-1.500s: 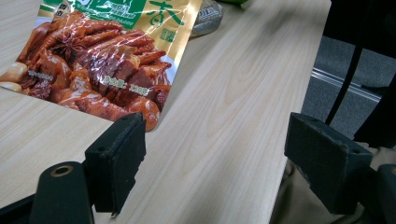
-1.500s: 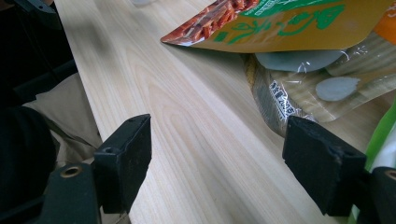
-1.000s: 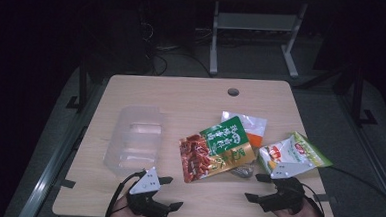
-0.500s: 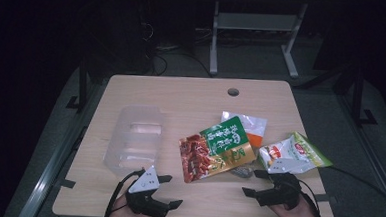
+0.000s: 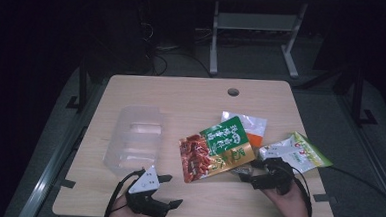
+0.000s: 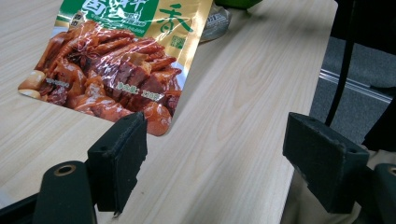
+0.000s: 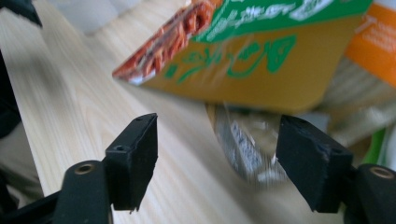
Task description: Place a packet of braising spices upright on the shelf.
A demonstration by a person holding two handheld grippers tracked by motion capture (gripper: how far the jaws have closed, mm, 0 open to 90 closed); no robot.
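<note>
The right gripper (image 7: 217,163), fingers (image 7: 133,158) spread with nothing between them and just narrowing a little, sits nearest the small silvery packet (image 7: 247,144). The packet lies on the table (image 5: 181,95) just ahead, half tucked under the red-and-green snack bag (image 5: 216,150). The left gripper (image 5: 169,190), fingers spread, is farther off.

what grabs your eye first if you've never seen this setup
The red and green snack pouch lies glossy at the table's middle, over other packets. The right gripper reaches at its lower right edge, jaws open and just closing a little around a small silvery packet. A clear plastic bin sits left.
</note>
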